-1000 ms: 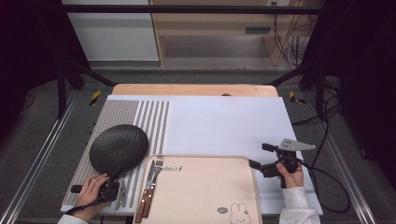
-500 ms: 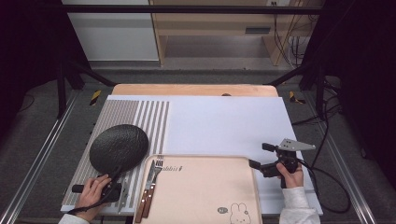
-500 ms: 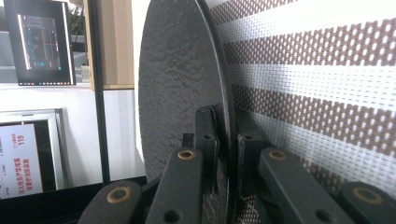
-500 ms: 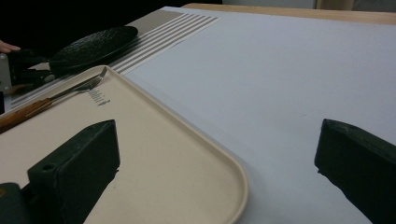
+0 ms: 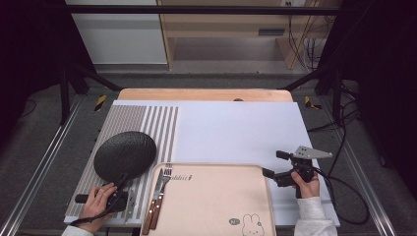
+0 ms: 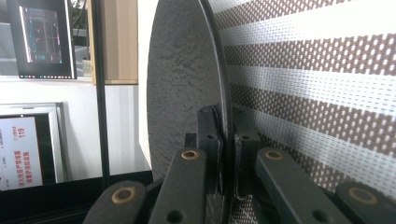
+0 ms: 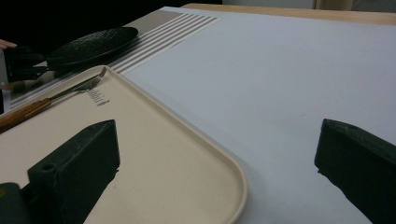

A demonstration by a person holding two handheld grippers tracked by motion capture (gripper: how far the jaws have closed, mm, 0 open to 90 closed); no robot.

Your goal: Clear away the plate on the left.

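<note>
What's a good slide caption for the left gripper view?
Left tongs shut on the rim of a black plate, held edge-on beside a striped mat.

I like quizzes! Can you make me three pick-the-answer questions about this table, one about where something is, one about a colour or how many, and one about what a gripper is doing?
1. Where do the fork and knife lie?
A. On the tray's left edge
B. On the black plate
C. On the floor

2. What colour is the tray?
A. Blue
B. Beige
C. Green

3. What is the left gripper doing?
A. Hanging open
B. Holding the fork
C. Clamped on the black plate's rim

Answers: 1 A, both lie side by side at the tray's left edge. 2 B, it is pale beige with a rabbit drawing. 3 C, the left gripper view has both jaws pressed on the black plate.
</note>
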